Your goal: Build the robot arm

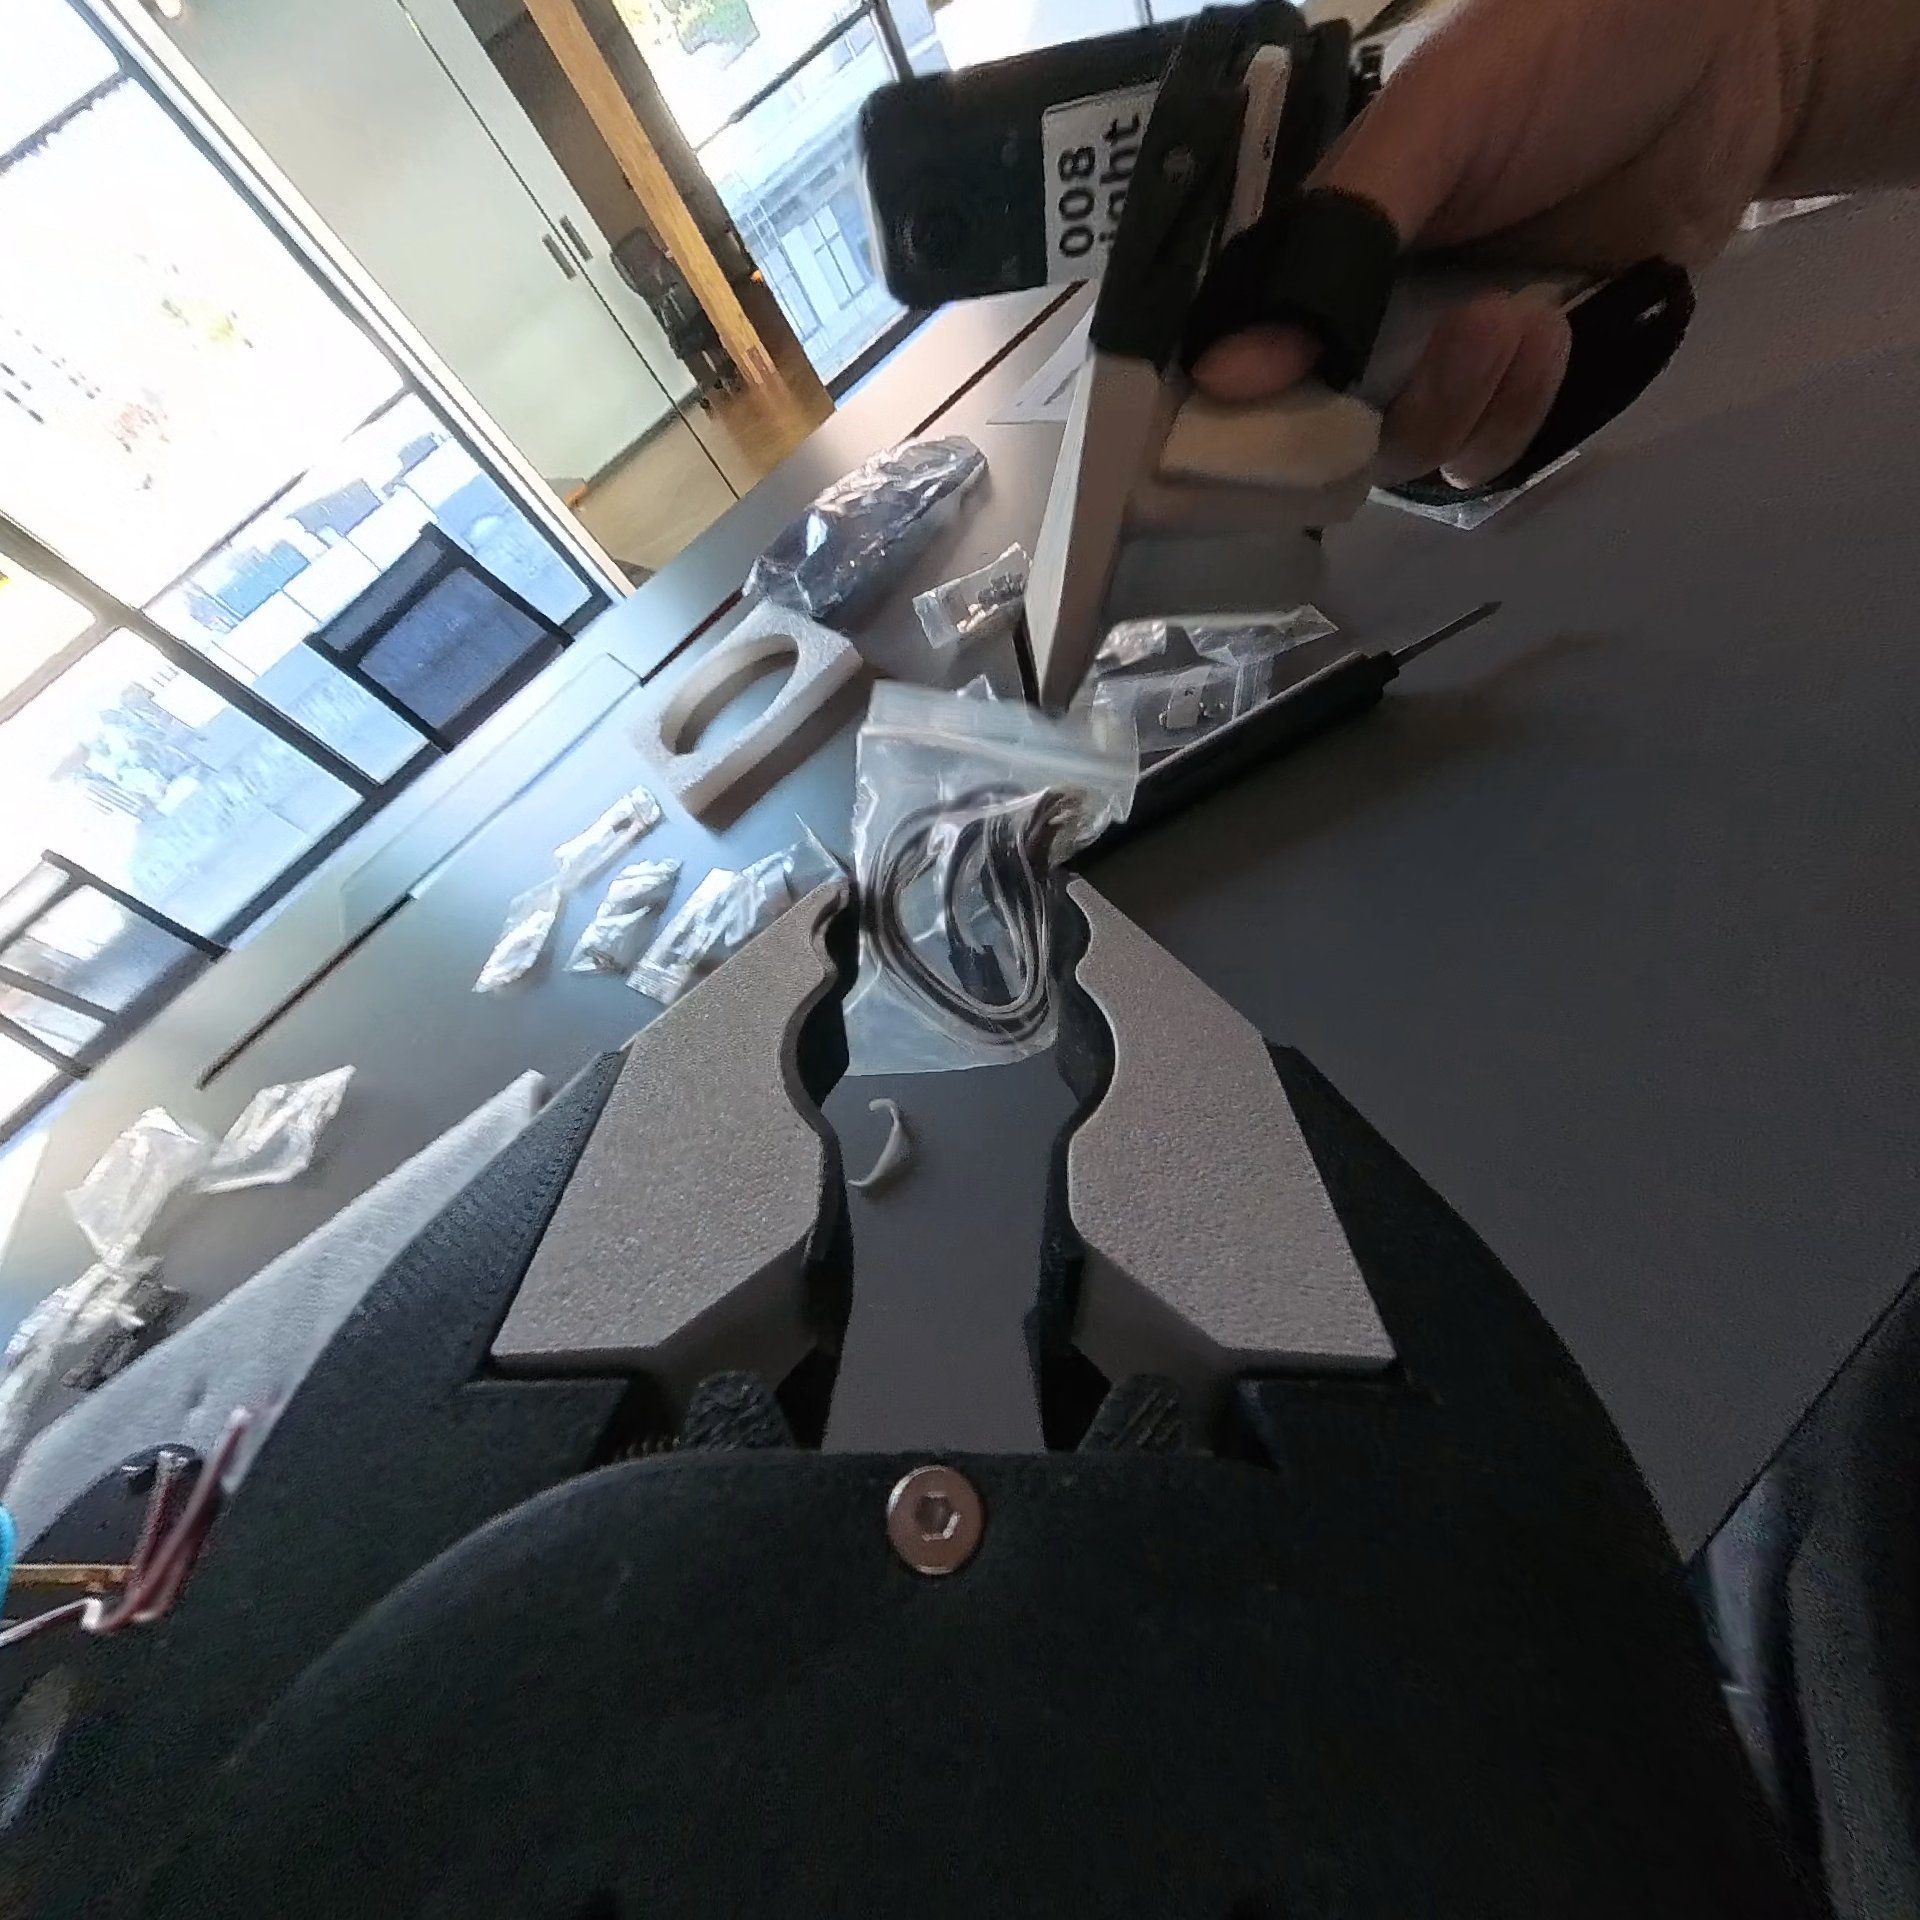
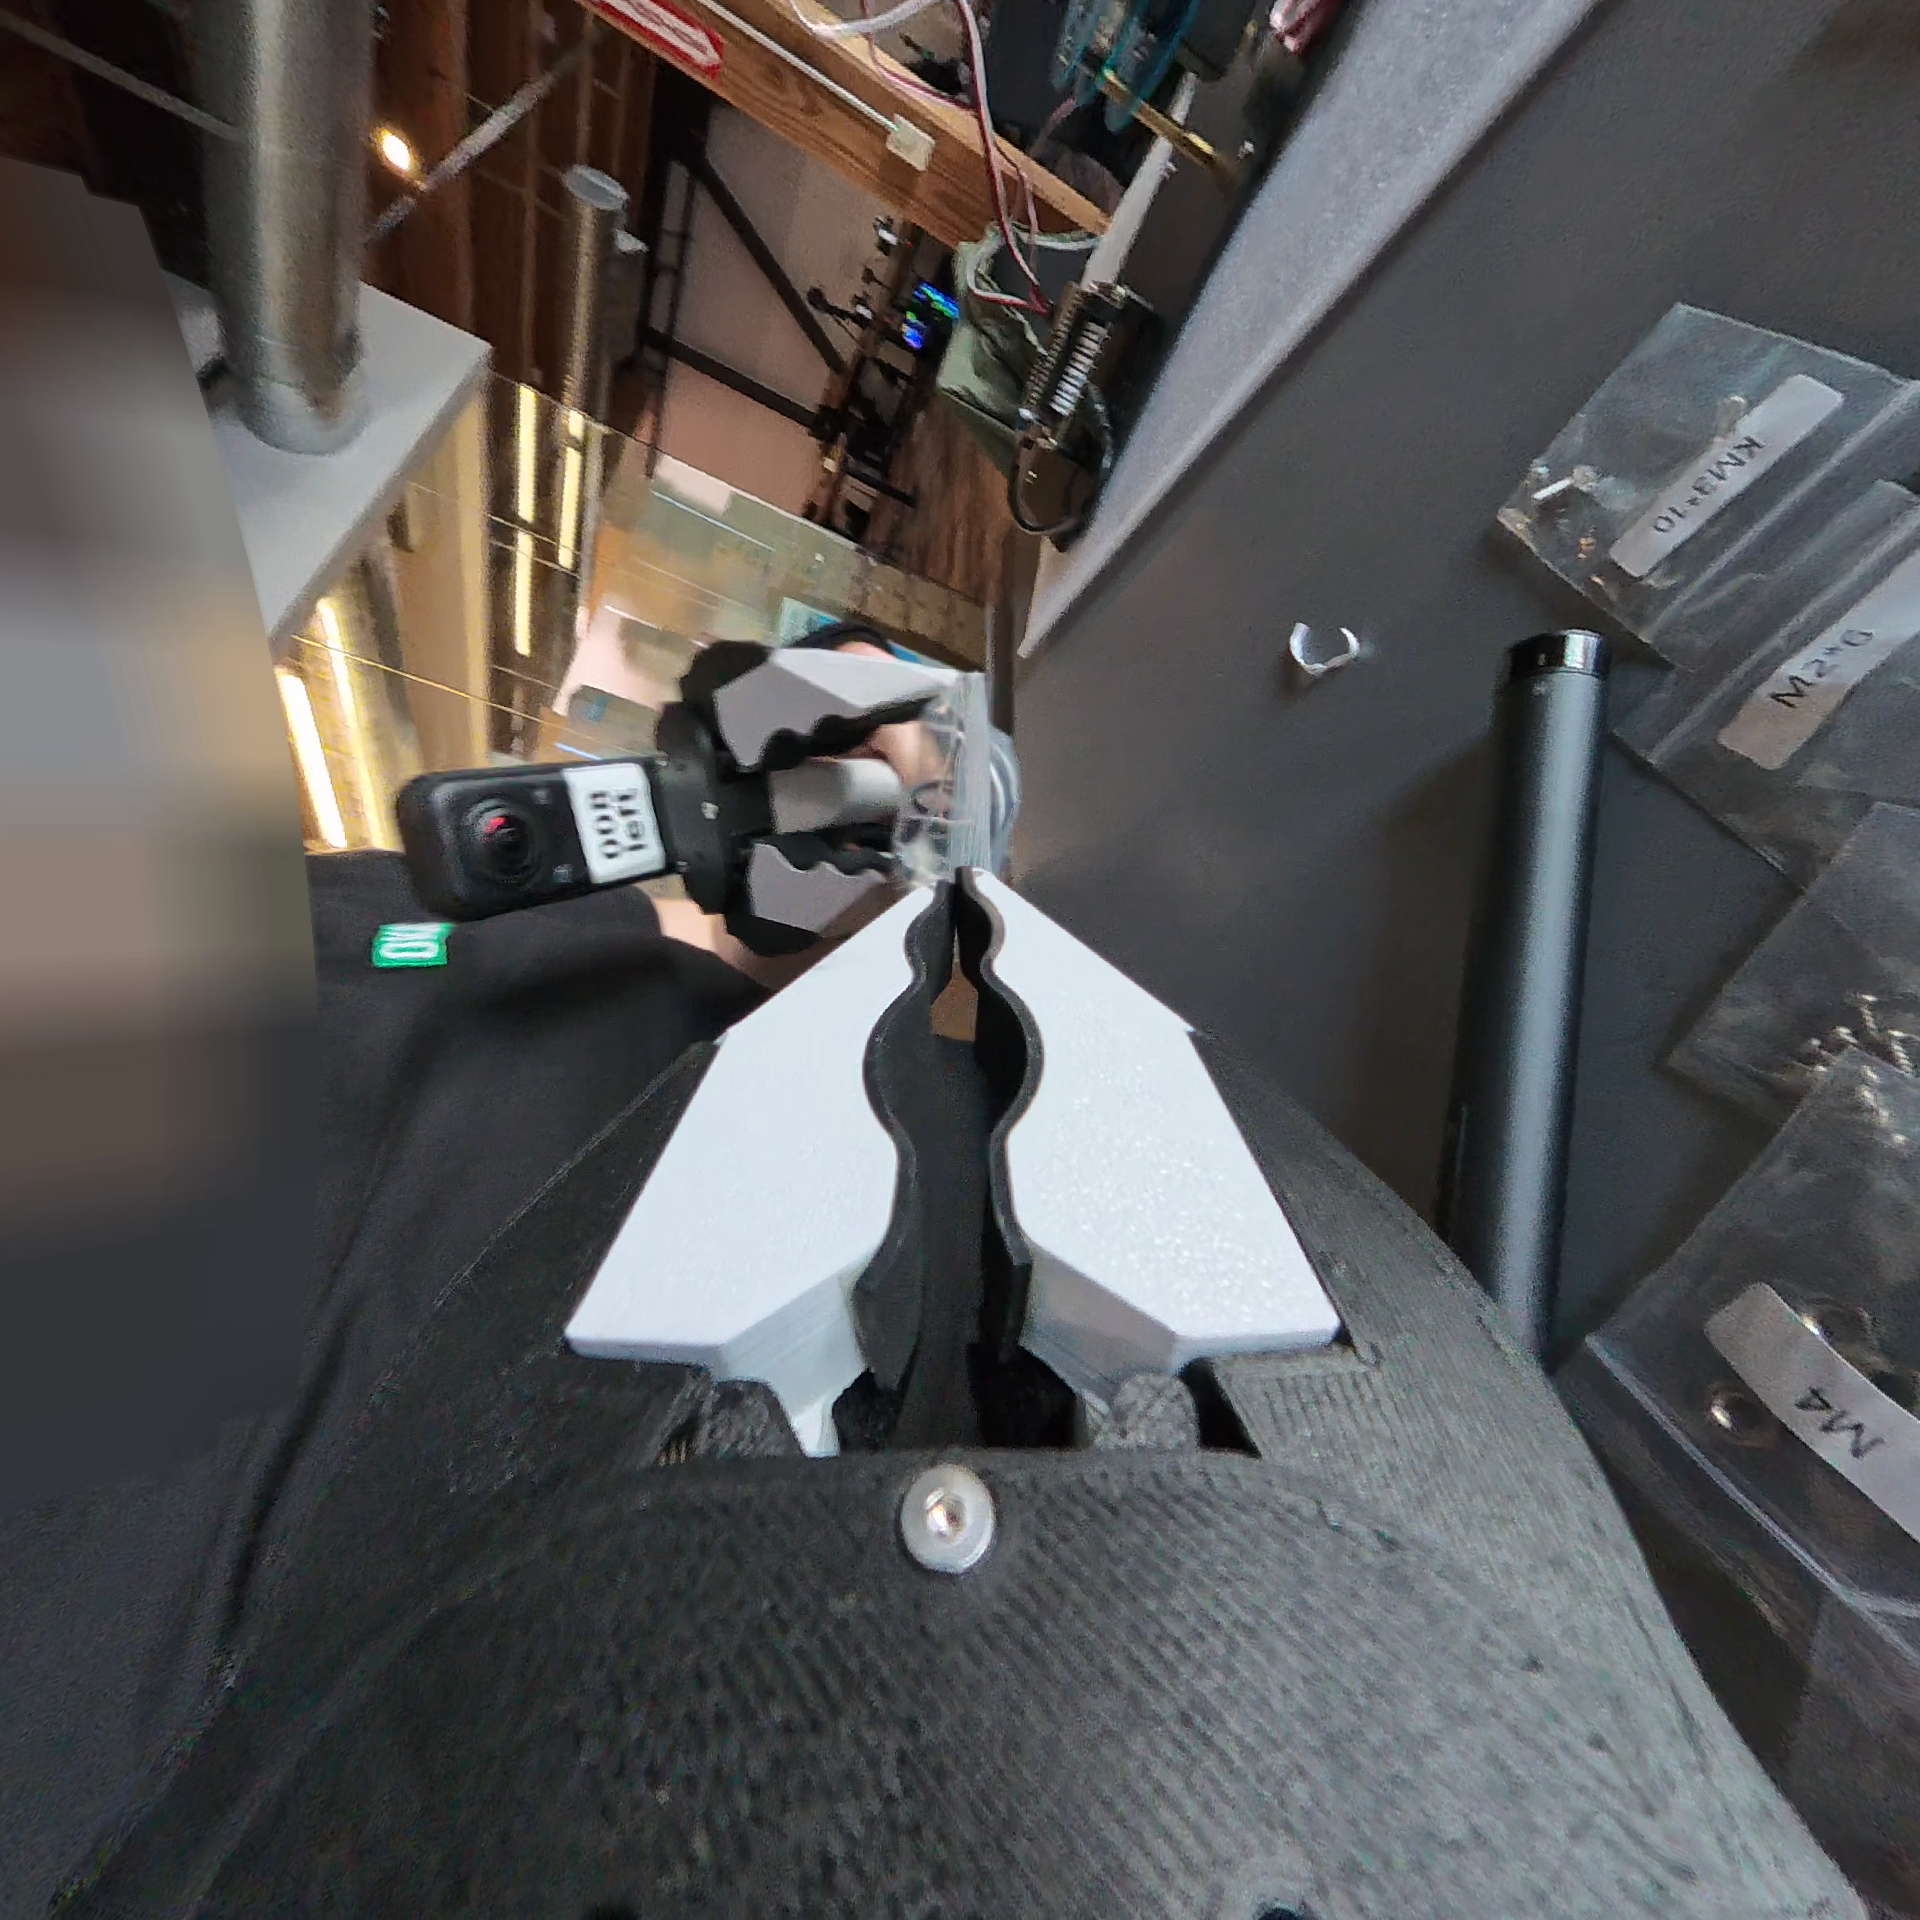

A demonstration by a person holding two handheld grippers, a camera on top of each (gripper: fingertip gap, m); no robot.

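the left gripper (image 1: 956,914), grey jaws set narrow, clamps the lower part of a clear zip plastic bag of coiled black cable (image 1: 966,883) at 12 o'clock above the dark grey surface (image 1: 1455,1039). the right gripper (image 1: 1049,696) comes down from 1 o'clock, jaws closed on the bag's top edge. in the right wrist view its white jaws (image 2: 961,883) meet at the tips. a small white curled clip (image 1: 883,1143) lies beneath the bag. a black cylindrical rod (image 2: 1527,987) and labelled clear bags of screws (image 2: 1683,478) lie at 3 o'clock.
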